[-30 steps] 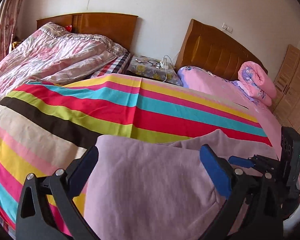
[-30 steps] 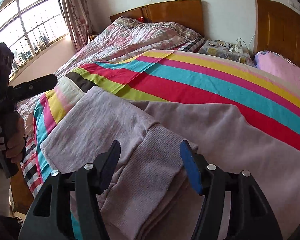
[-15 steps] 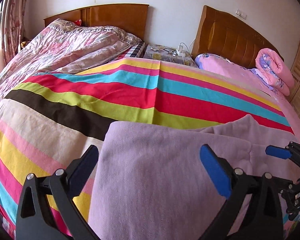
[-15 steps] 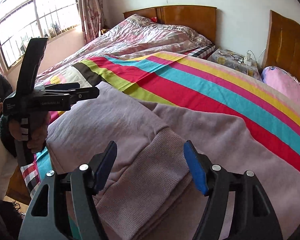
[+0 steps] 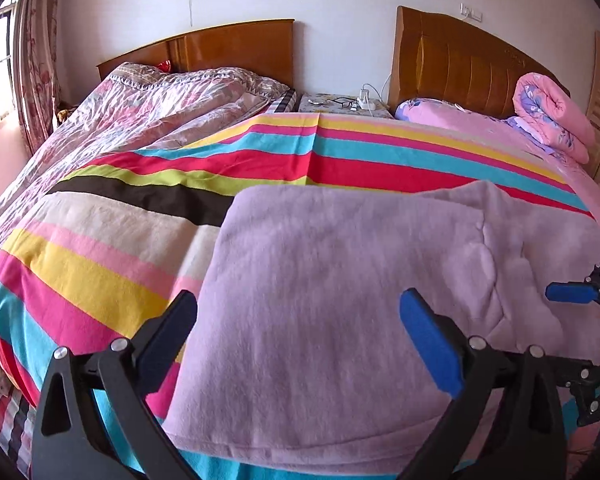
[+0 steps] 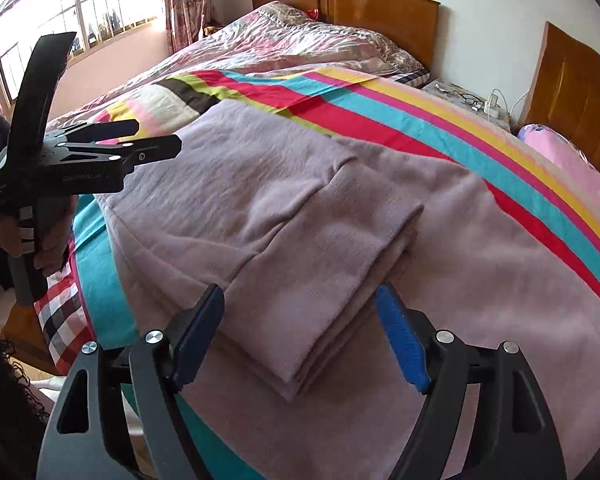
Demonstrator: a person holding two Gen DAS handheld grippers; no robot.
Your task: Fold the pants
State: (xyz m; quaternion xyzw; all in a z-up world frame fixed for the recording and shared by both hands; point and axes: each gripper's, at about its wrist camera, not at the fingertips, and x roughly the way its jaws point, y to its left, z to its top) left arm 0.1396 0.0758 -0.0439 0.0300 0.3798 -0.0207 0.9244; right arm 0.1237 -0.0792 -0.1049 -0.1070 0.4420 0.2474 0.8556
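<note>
Left hand-held gripper (image 5: 298, 336) hovers with fingers spread apart over the mauve pants (image 5: 332, 296), gripping nothing. Right hand-held gripper (image 6: 300, 332) is also spread wide, poised at the ribbed cuff end (image 6: 340, 248). Pants lie folded on the striped blanket (image 5: 148, 216) covering the bed, near its front edge.

The soft lilac fleece pants (image 5: 340, 300) run off the bottom edge, and the small things on the bedside table (image 5: 342, 103) are too tiny to tell.
</note>
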